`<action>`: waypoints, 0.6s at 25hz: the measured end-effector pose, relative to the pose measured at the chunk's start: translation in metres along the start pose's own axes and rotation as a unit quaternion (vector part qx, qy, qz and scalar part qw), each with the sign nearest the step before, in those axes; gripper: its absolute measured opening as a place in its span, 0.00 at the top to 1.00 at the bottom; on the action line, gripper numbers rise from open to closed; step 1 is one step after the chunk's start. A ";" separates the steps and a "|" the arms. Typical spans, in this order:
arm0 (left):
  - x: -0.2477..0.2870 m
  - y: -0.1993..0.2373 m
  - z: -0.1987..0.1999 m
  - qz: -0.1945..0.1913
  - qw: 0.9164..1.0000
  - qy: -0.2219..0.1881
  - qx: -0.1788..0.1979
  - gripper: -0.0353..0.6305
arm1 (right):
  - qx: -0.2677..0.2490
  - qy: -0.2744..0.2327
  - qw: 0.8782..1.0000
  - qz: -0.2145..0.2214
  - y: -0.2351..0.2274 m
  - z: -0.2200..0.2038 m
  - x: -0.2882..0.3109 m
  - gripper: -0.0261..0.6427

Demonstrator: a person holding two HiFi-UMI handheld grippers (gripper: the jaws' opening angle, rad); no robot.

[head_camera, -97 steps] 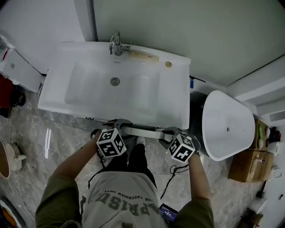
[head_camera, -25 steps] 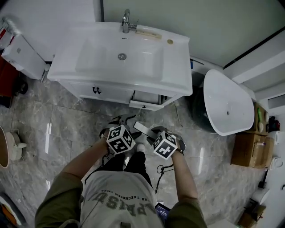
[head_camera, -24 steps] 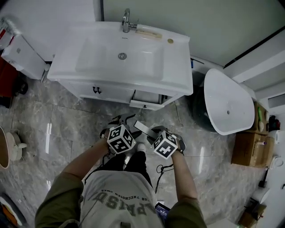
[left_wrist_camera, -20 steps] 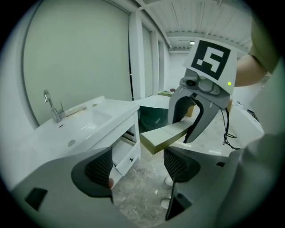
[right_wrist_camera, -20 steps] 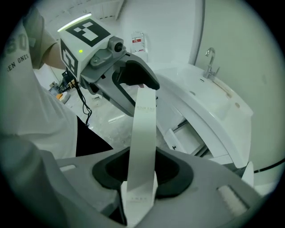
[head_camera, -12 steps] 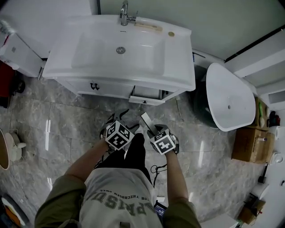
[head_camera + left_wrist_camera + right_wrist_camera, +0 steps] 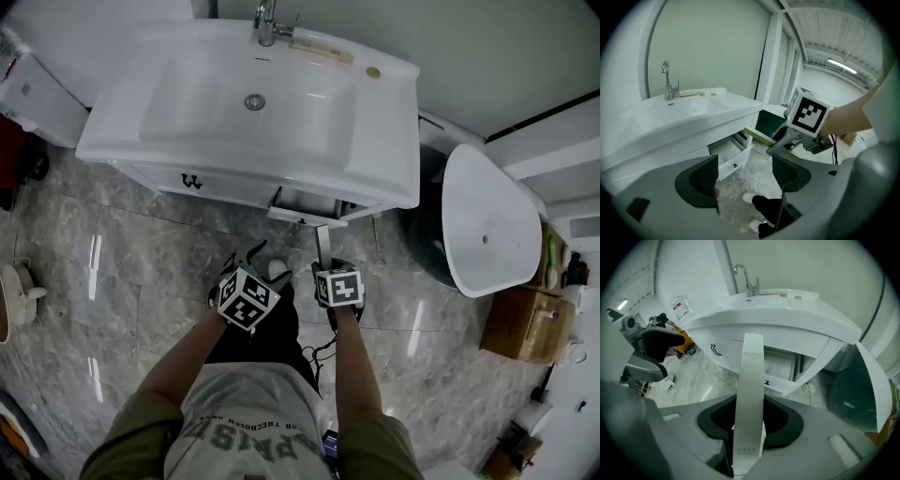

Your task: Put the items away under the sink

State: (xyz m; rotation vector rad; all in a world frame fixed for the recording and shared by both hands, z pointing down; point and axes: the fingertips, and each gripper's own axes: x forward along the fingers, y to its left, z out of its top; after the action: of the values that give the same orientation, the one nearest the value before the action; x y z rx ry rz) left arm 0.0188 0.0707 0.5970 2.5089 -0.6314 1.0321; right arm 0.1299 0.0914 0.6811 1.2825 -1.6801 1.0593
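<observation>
A long flat white carton [image 7: 751, 371] sticks straight out of my right gripper [image 7: 750, 423], which is shut on its near end. In the head view the carton [image 7: 322, 246] points at the open drawer [image 7: 305, 208] under the white sink [image 7: 253, 103], its far tip just short of the drawer front. My left gripper [image 7: 249, 261] hangs beside it to the left, over the floor. Its jaws [image 7: 743, 173] are open with nothing between them. The left gripper view also shows the drawer [image 7: 732, 158] and the right gripper's marker cube [image 7: 808, 115].
A white oval lid [image 7: 487, 225] over a dark tub stands right of the vanity. A cardboard box [image 7: 530, 323] lies further right. The closed left cabinet door has dark handles [image 7: 191, 181]. The floor [image 7: 141, 253] is grey marble tile, and my shoe [image 7: 275, 270] is below the left gripper.
The carton lay slanted between both grippers a second ago. It now points straight at the drawer, held by the right gripper alone. The left gripper has drawn apart.
</observation>
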 end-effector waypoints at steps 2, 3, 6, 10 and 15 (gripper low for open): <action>0.010 0.004 0.000 0.003 1.000 -0.003 -0.014 0.43 | 0.016 0.001 1.000 -0.002 -0.010 0.003 0.016 0.74; 0.015 0.006 0.000 0.003 1.000 -0.004 -0.020 0.43 | 0.024 -0.001 1.000 -0.003 -0.015 0.004 0.023 0.74; 0.034 0.012 -0.005 0.003 1.000 -0.004 -0.025 0.43 | 0.044 -0.004 0.999 -0.013 -0.029 0.011 0.042 0.75; 0.068 0.015 -0.028 -0.002 1.000 0.007 -0.020 0.42 | 0.057 -0.022 0.998 0.008 -0.037 0.017 0.076 0.75; 0.116 0.018 -0.064 -0.009 0.999 0.021 -0.023 0.42 | 0.040 -0.016 0.999 0.011 -0.044 0.017 0.113 0.75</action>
State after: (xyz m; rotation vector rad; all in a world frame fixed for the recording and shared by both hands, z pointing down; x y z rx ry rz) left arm 0.0467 0.0557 0.7271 2.4424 -0.6120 1.0474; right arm 0.1476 0.0304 0.7856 1.3420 -1.6932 1.1349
